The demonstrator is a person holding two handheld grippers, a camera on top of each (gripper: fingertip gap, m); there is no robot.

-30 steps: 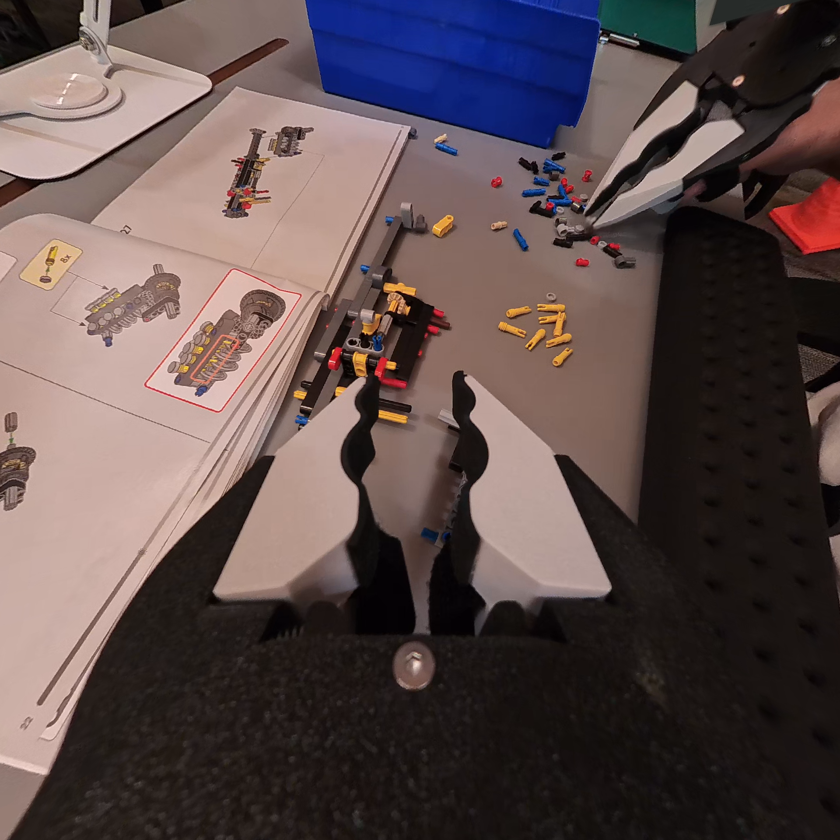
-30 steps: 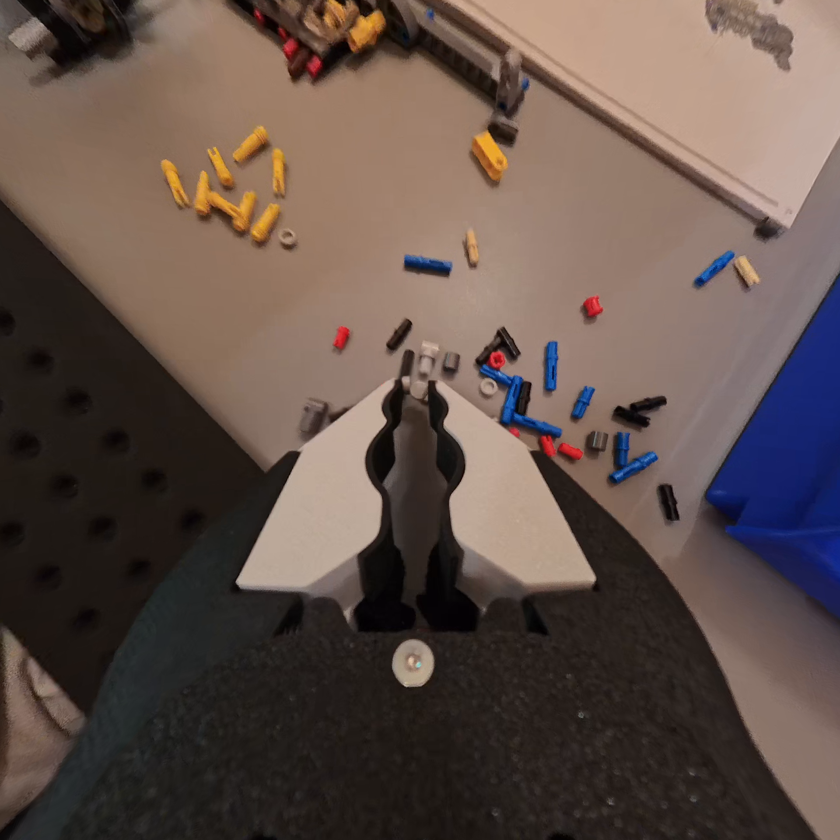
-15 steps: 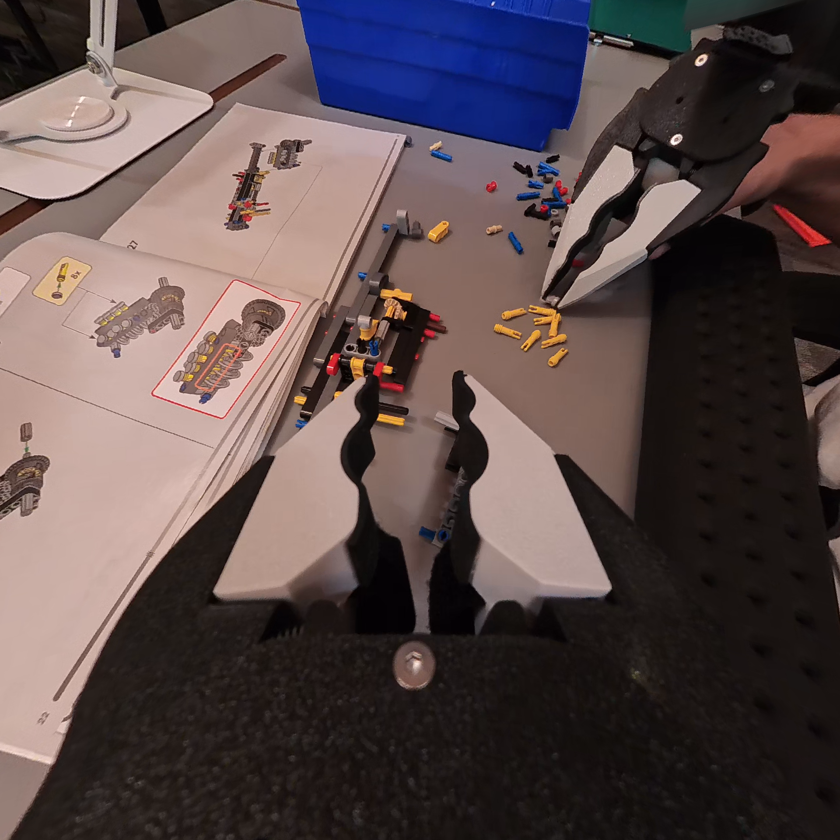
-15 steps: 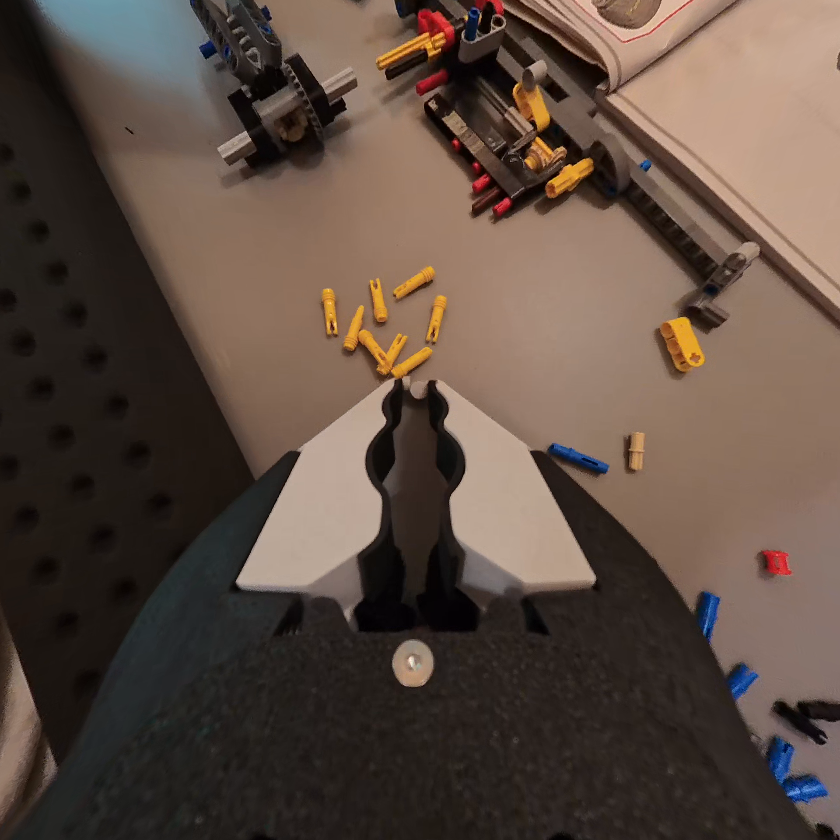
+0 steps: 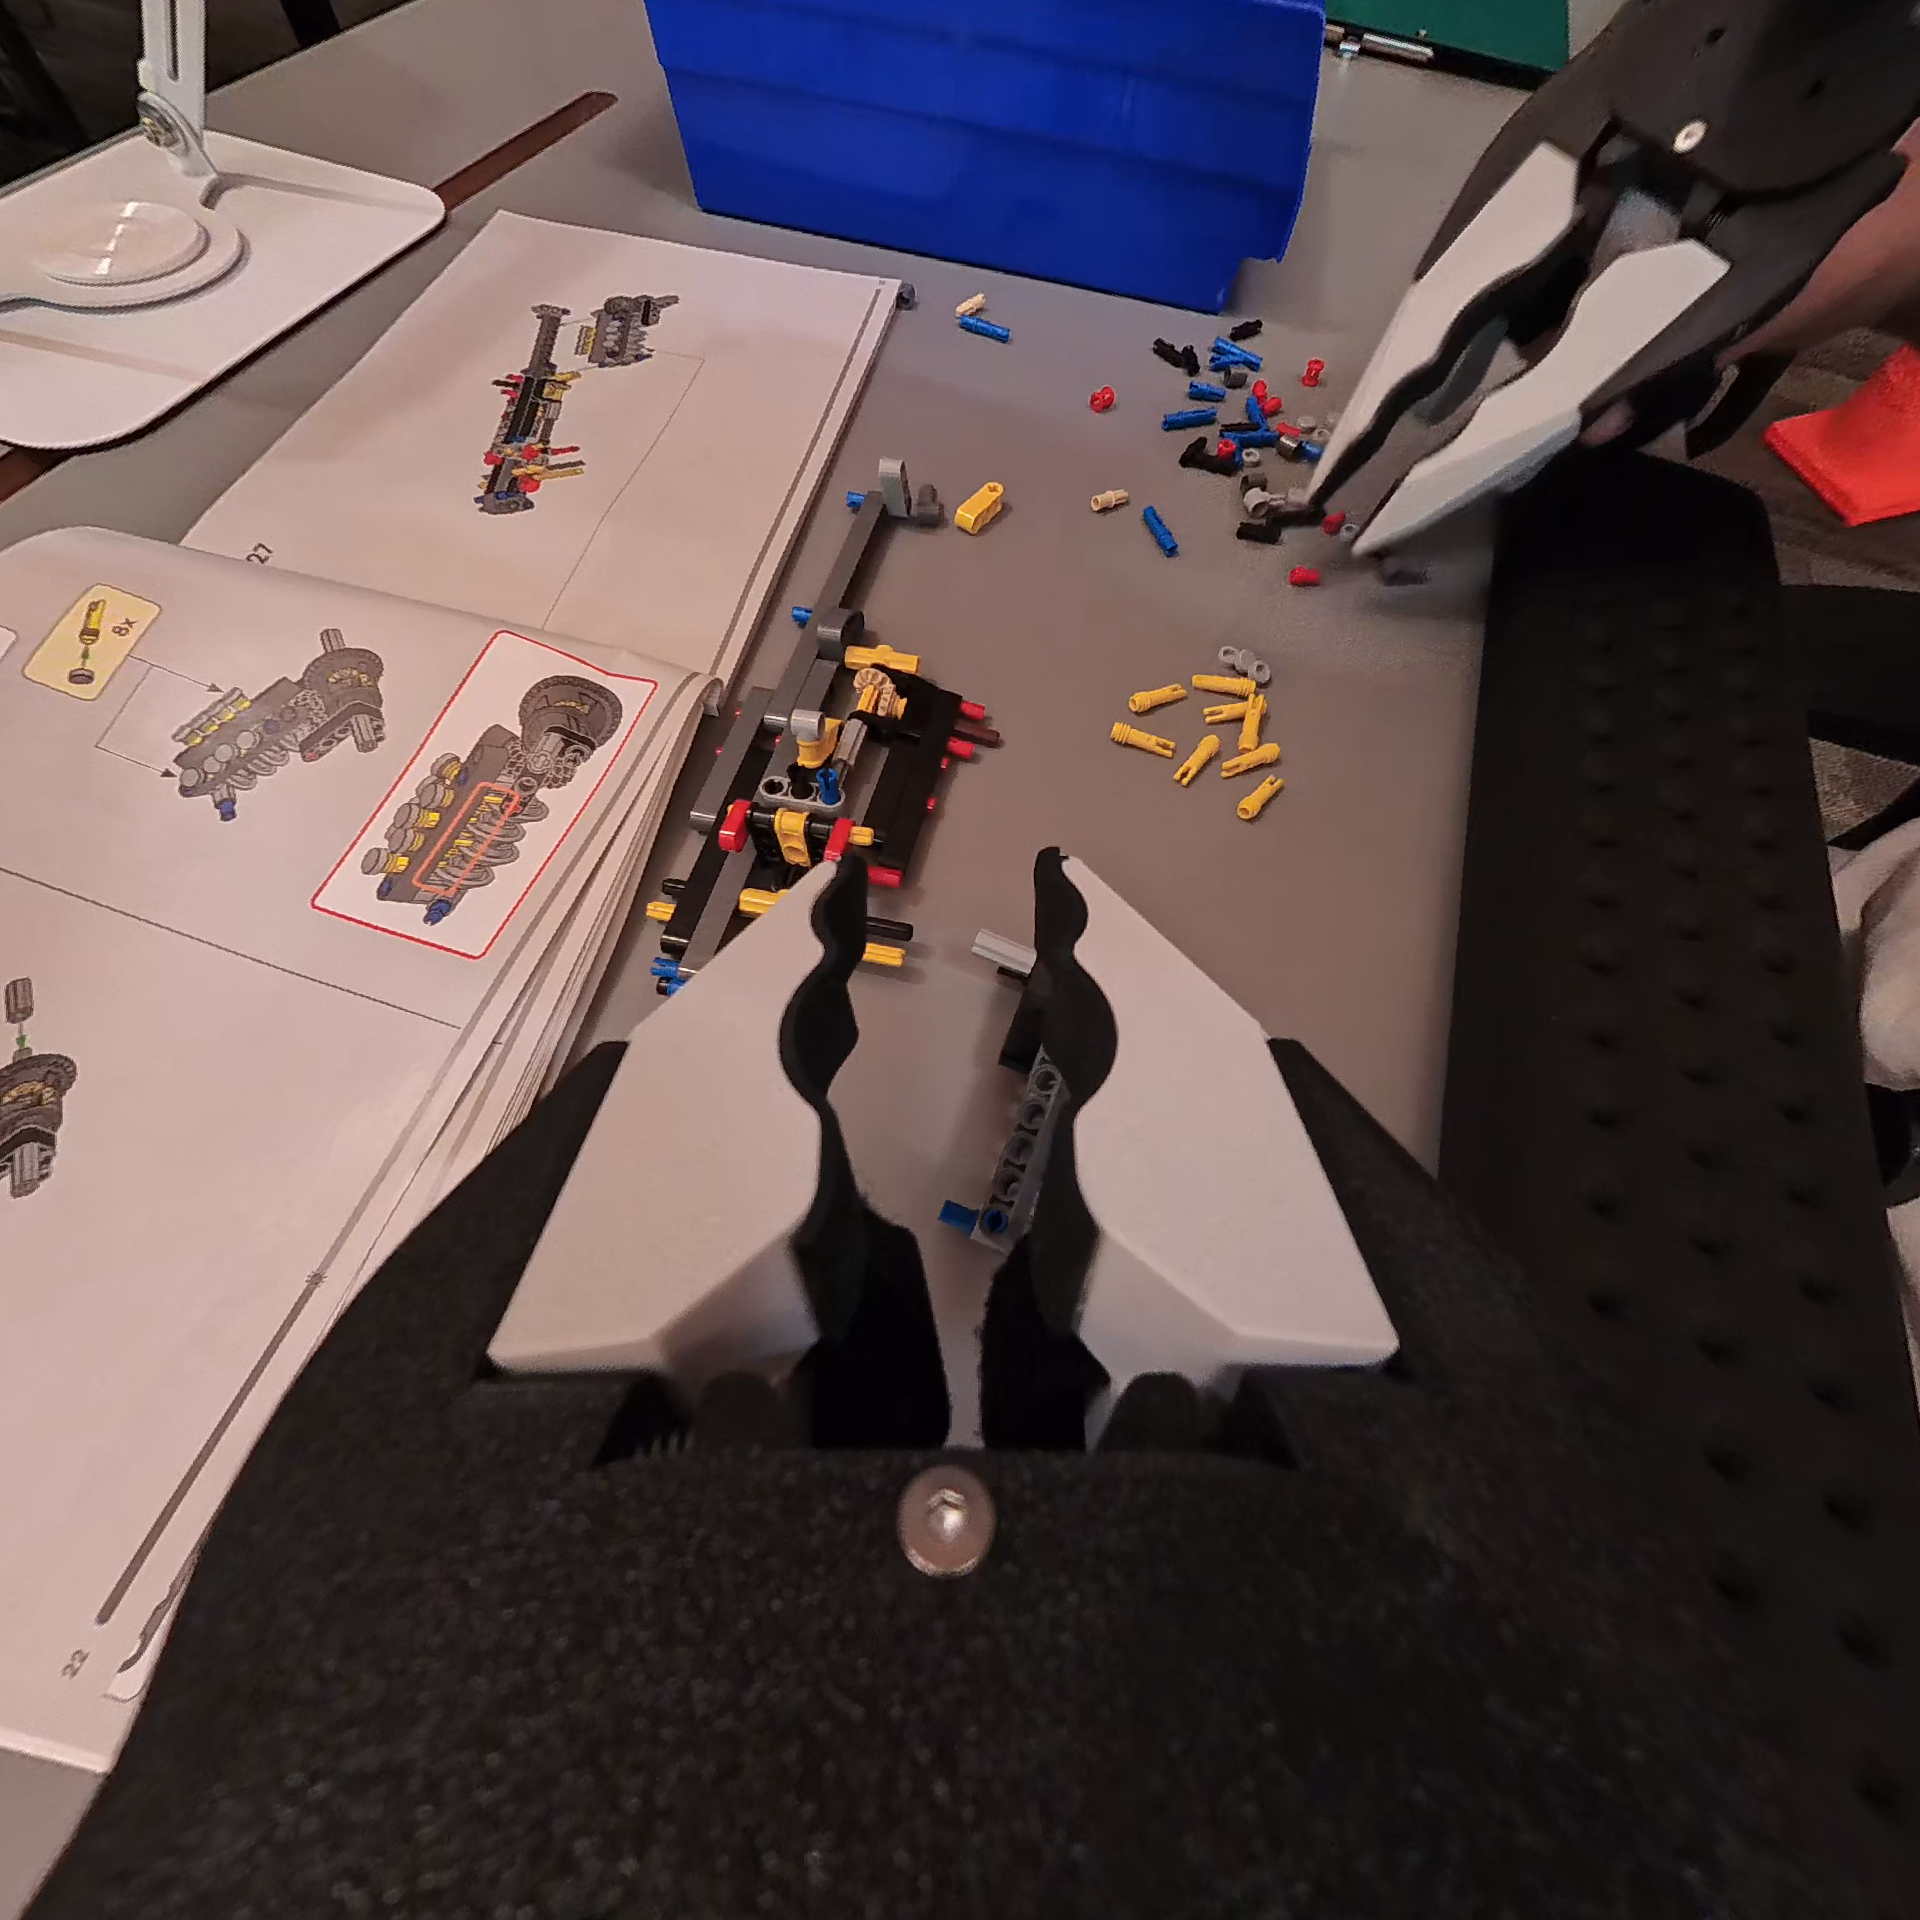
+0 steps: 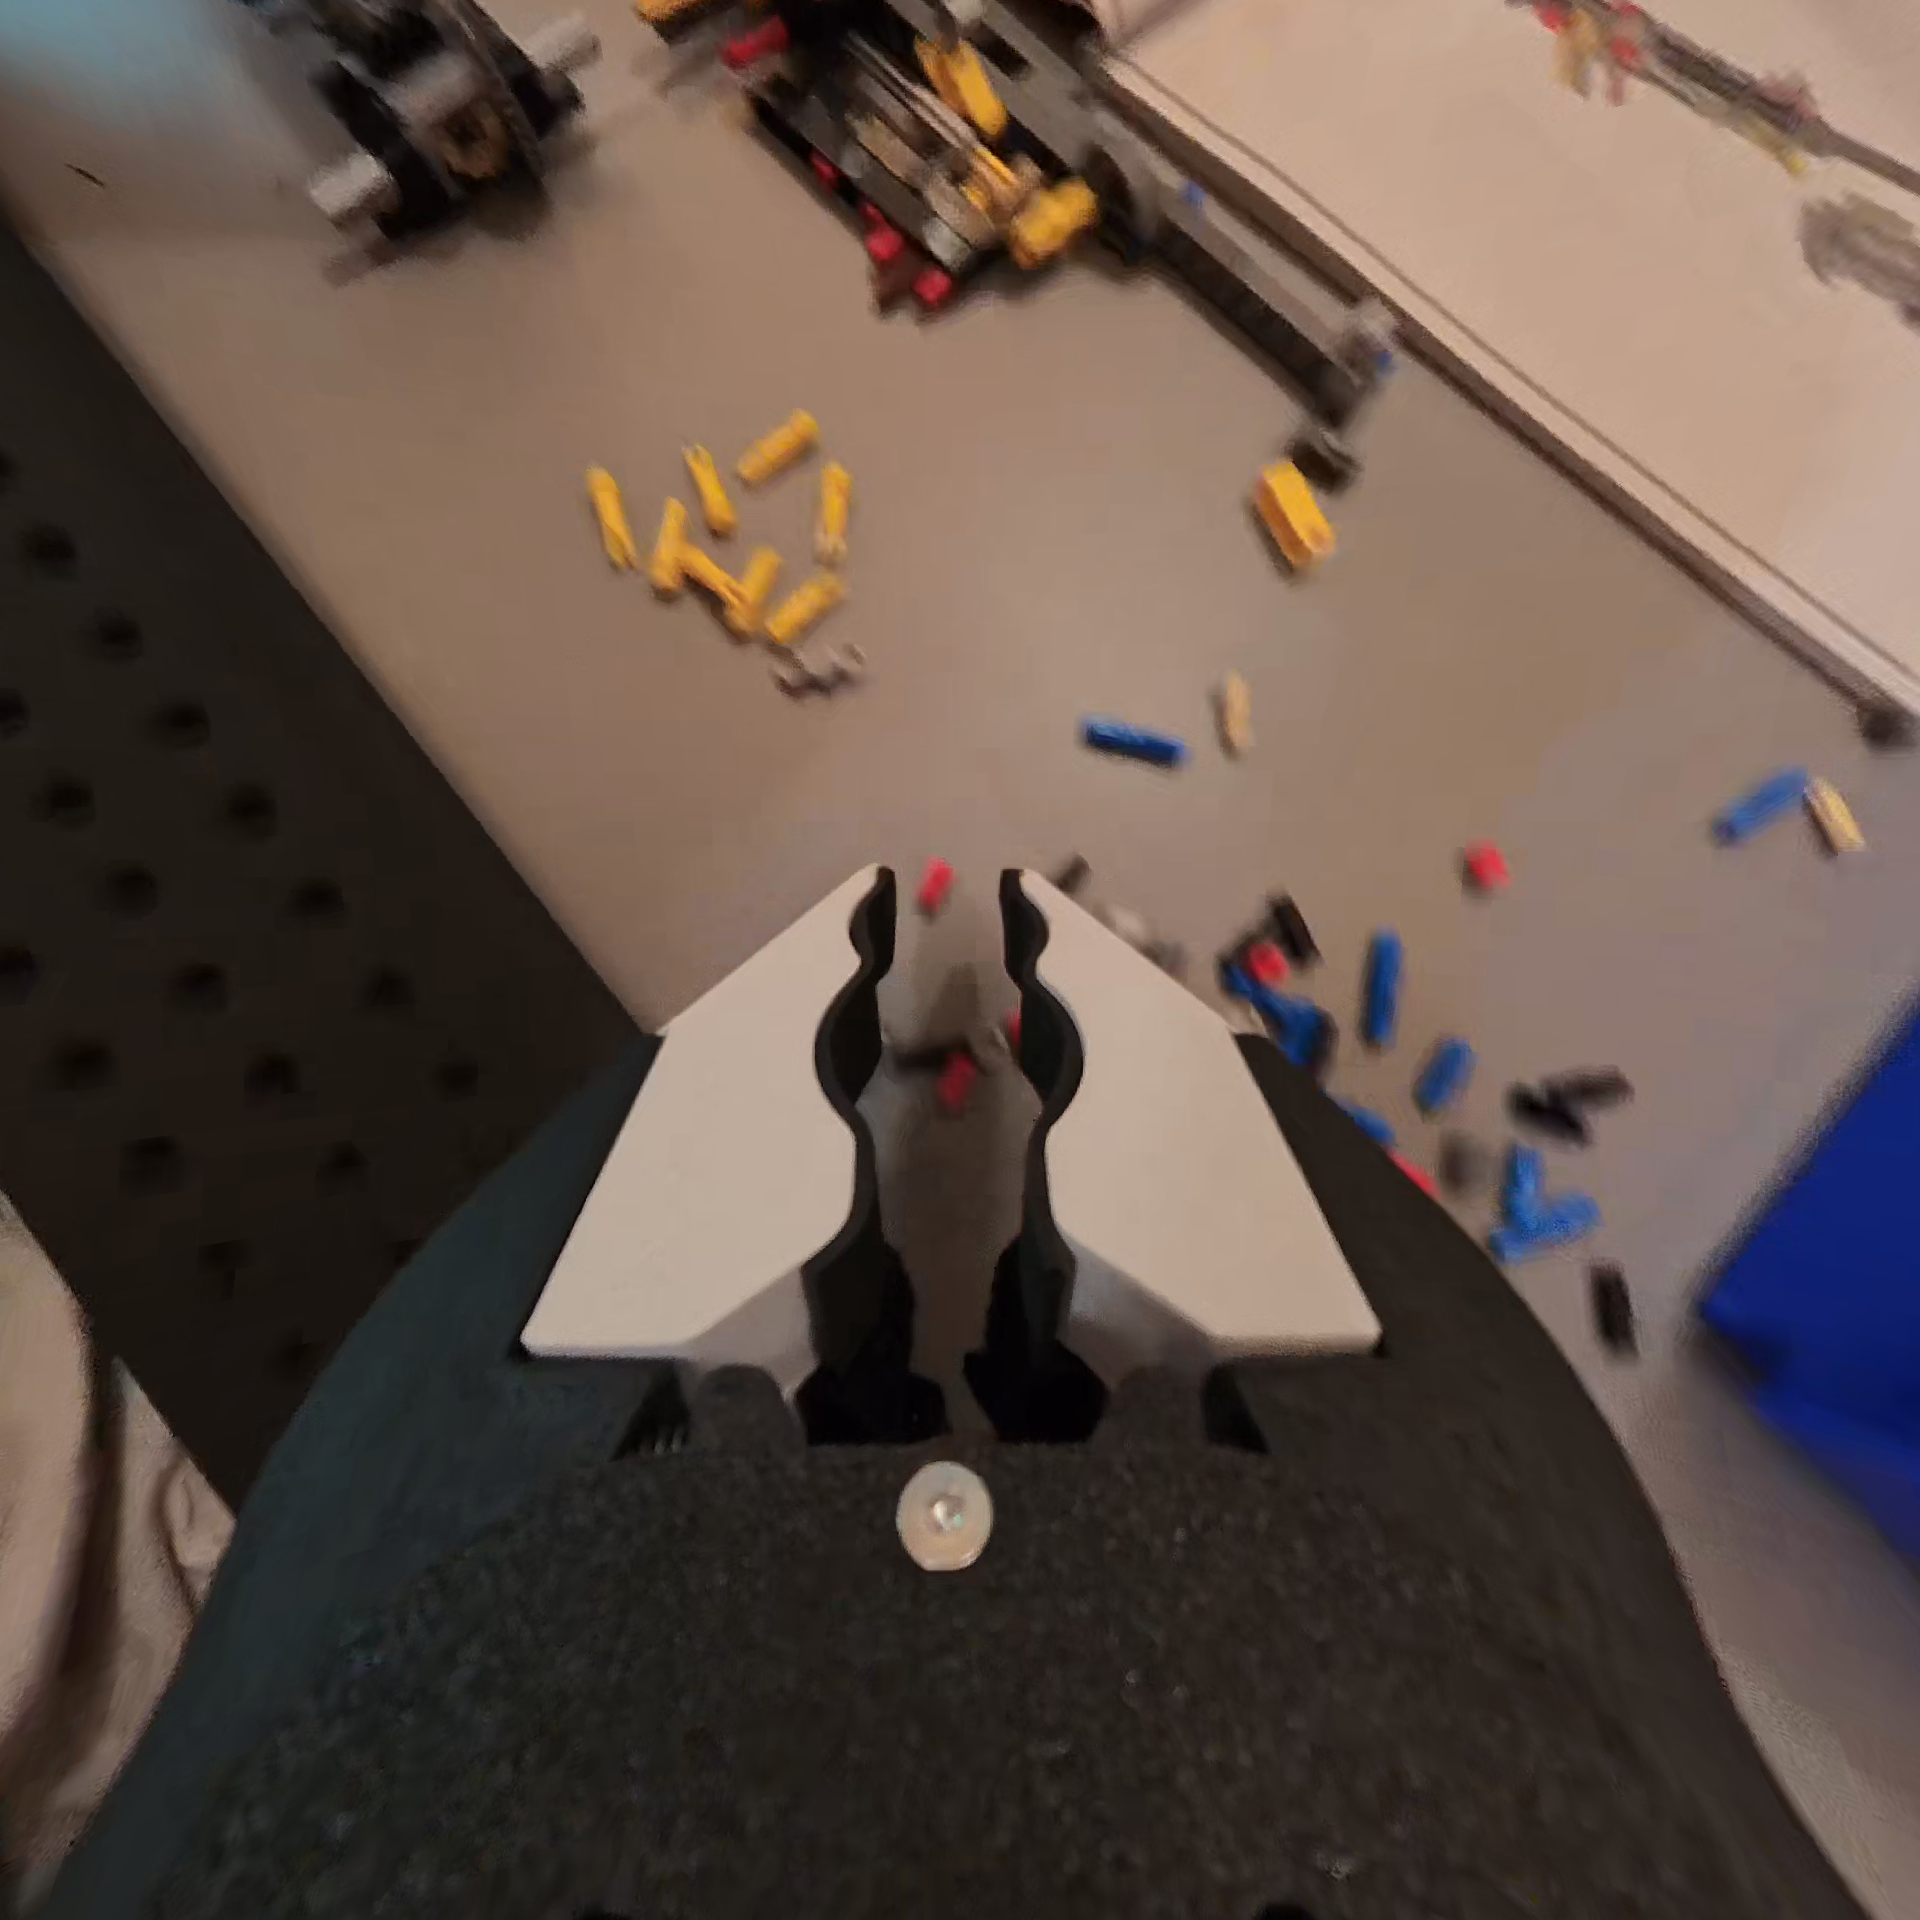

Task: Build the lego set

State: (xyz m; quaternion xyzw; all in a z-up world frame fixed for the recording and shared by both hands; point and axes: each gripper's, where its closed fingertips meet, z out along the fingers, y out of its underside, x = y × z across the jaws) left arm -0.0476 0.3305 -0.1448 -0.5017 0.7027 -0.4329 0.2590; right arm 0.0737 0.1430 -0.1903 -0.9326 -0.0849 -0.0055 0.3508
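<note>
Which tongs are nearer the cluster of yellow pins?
Right. The right tongs hover just beyond the yellow pins, over the mixed pile; the left tongs sit farther back, by the chassis.

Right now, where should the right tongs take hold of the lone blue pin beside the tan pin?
Take the blue pin across its middle, the right tongs coming down from above and closing across its narrow width. It lies flat on the table, thin, both long sides free; the tan pin sits apart near one end.
</note>
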